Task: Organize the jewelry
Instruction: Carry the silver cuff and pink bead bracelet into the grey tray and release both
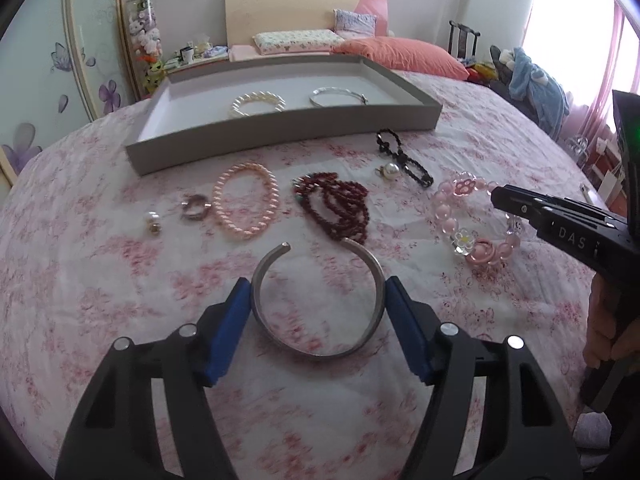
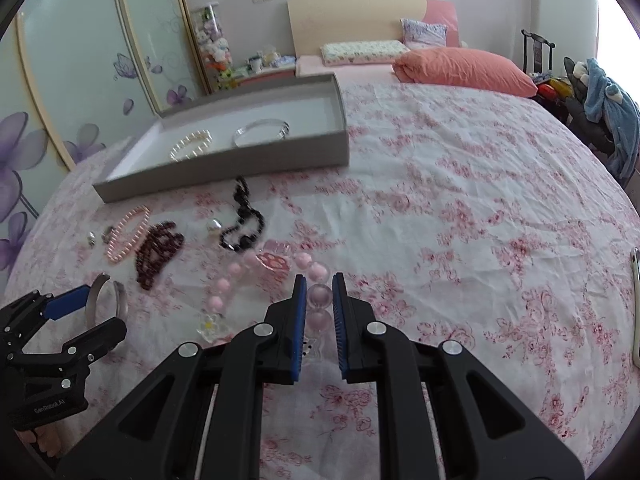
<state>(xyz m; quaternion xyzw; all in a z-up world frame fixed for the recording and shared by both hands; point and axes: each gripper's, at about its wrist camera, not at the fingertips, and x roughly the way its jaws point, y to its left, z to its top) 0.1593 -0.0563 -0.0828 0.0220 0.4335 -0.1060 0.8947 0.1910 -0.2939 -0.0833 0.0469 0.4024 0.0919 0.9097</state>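
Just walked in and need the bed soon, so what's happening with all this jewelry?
Someone is sorting jewelry into a gray tray on the bed using two handheld grippers. The left gripper has a silver cuff bangle between its fingers. The right gripper is closing on the pink bead bracelet. A pearl bracelet and a silver bangle already lie in the tray; several pieces remain outside.

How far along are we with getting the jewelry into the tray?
Done: pearl bracelet and silver bangle lie in the tray. In hand: left gripper brackets the silver cuff; right gripper closes around the pink bead bracelet. Several pieces remain on the bed.
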